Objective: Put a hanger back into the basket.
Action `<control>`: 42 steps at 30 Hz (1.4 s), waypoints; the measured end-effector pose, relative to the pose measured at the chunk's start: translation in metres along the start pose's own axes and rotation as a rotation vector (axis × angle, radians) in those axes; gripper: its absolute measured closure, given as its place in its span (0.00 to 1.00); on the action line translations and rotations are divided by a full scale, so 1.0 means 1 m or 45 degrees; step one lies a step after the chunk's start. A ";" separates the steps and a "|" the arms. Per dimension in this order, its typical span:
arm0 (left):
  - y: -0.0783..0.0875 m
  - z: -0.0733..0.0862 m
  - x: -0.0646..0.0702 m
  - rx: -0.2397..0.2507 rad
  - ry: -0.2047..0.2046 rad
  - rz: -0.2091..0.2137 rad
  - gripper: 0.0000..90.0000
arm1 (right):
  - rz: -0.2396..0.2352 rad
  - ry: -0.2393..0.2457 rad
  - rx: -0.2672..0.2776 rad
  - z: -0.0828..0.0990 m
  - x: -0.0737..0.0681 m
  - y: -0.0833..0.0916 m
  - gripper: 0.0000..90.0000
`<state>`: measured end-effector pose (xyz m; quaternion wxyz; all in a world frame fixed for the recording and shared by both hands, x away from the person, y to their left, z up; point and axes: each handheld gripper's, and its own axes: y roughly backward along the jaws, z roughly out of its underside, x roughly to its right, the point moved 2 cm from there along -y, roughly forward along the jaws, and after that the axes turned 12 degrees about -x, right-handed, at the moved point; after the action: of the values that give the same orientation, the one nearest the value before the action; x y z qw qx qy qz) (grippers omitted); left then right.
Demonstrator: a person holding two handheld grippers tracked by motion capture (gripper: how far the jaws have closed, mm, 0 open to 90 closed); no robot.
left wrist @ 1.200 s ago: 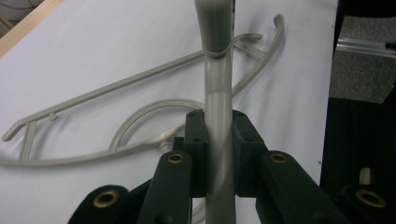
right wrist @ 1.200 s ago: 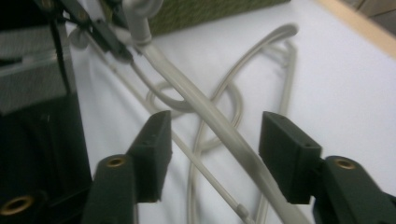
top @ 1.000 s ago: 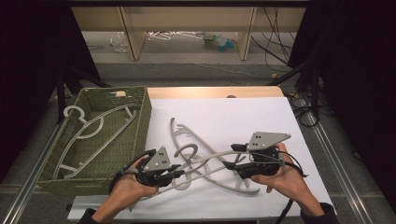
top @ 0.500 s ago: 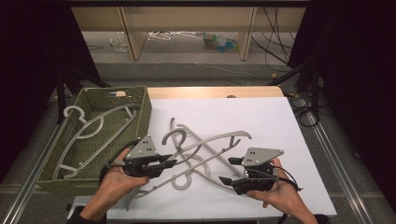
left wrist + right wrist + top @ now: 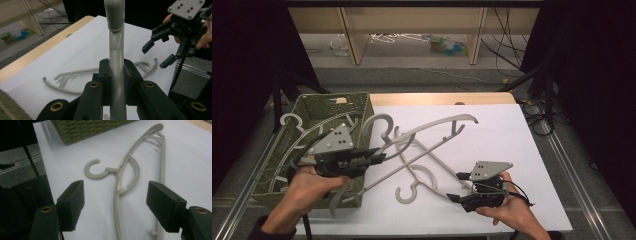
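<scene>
My left gripper (image 5: 374, 159) is shut on the bar of a grey plastic hanger (image 5: 432, 127) and holds it tilted in the air beside the basket; in the left gripper view the bar (image 5: 116, 50) runs up between the closed jaws of that gripper (image 5: 116, 68). A second grey hanger (image 5: 405, 201) lies flat on the white sheet. My right gripper (image 5: 456, 187) stands open just right of it. Its jaws have just been opening, and nothing is pressed between them. In the right gripper view that hanger (image 5: 125, 173) lies on the sheet beyond the spread jaws of the right gripper (image 5: 116, 202).
A green woven basket (image 5: 319, 107) at the left table edge holds several grey hangers (image 5: 292, 122). The white sheet (image 5: 512, 150) covers the wooden table. Metal rails run along both sides. The right gripper (image 5: 160, 53) appears far off in the left gripper view.
The left gripper has risen and moved left toward the basket, lifting its hanger off the sheet. The right gripper has moved down toward the front edge and opened wider.
</scene>
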<state>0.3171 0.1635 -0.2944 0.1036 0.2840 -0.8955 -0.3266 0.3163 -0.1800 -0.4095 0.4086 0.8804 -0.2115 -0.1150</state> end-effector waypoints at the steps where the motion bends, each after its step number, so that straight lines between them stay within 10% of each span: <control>1: 0.003 -0.001 -0.003 0.003 0.005 -0.008 0.88 | 0.006 -0.004 -0.003 0.001 0.001 -0.001 0.34; 22: 0.054 0.044 -0.137 -0.012 0.271 -0.421 0.88 | -0.023 -0.032 -0.061 0.005 0.002 -0.009 0.31; 42: 0.052 0.095 -0.175 -0.119 0.314 -0.532 0.88 | -0.016 -0.036 -0.066 0.007 0.004 -0.012 0.30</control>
<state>0.4024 0.3470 -0.3341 0.1554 0.4955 -0.7819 -0.3449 0.3206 -0.1794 -0.4228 0.4274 0.8692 -0.2087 -0.1355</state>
